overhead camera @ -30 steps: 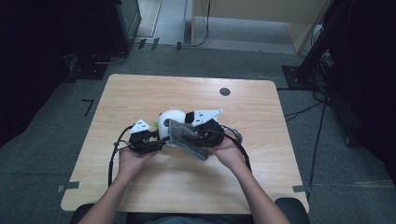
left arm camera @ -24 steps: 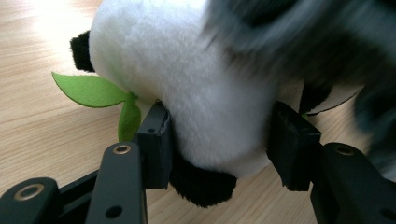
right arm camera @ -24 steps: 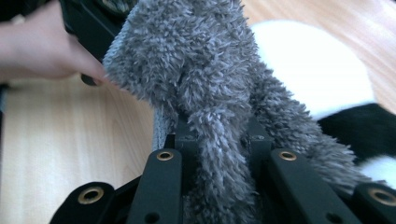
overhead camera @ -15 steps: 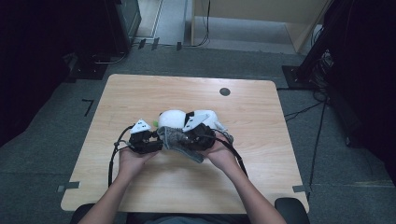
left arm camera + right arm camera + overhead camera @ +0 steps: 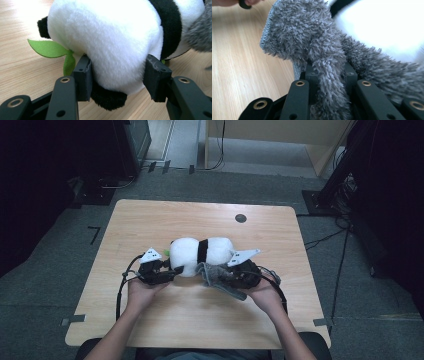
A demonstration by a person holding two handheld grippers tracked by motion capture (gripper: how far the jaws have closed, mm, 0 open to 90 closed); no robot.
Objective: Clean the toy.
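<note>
Panda (image 5: 200, 254) as the landmark; it lies on its side near the middle of the table (image 5: 150, 215), long axis running left-right across the person's front, black band about mid-length.

Left of the panda: green leaf (image 5: 165, 253) pokes out at its far-left end; left gripper (image 5: 172, 270) comes in at the panda's left end from the near side, jaws clamped on the white plush; in the left gripper view the pads (image 5: 83, 75) press into both flanks of the panda (image 5: 107, 37) with a black paw bulging below between them, so that end is pinned.

Near-right of the panda: grey fuzzy cloth (image 5: 220, 280) touches the panda's near side and trails toward the person; right gripper (image 5: 225, 276) is closed on it; in the right gripper view the grey pile (image 5: 312, 45) is bunched between the jaws and the panda's white body fills the upper right just behind it.

Key relation, as I read it: cloth sits on the panda's near-right flank, right hand nearer to it, left hand only steadying; the wrap has to travel along or over the long axis.

Room: bare wood on all sides of the panda; small dark hole (image 5: 240, 218) far-right of it, well apart; near edge has plenty of margin.
</note>
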